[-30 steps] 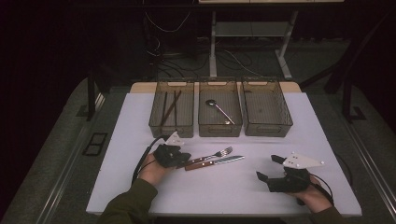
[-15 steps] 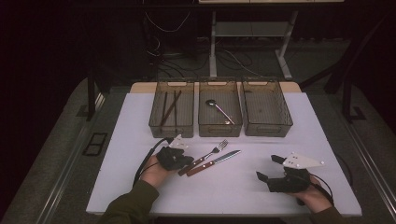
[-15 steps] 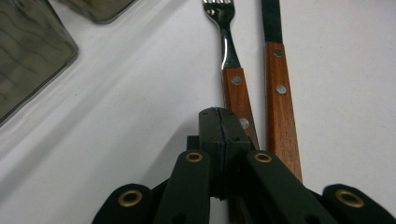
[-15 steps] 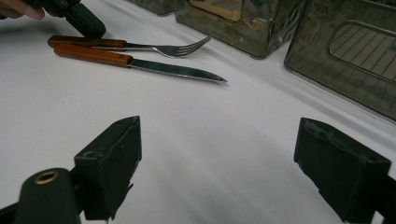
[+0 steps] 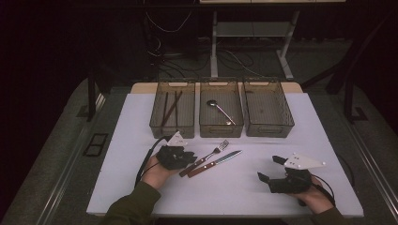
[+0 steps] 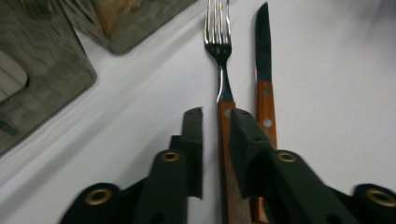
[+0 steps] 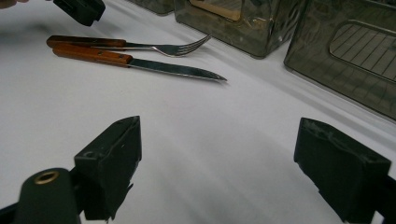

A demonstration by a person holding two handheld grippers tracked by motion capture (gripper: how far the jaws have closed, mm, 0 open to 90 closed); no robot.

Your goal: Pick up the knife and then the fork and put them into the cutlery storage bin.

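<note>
left gripper (image 6: 215, 130): jaws just opened a bit, fork (image 6: 223, 88) handle between them, loose | fork lies on white table (image 5: 141, 122) beside knife (image 5: 215, 163) | right gripper (image 5: 267, 169): wide, holds nothing

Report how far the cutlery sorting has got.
Done: chopsticks lie in the left bin, a spoon in the middle bin. In hand: the left gripper, jaws just opening, straddles the fork handle. Left: fork and knife; the right bin is empty.

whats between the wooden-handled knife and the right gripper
Only bare white table lies between the wooden-handled knife and the right gripper; the high view shows it.
</note>
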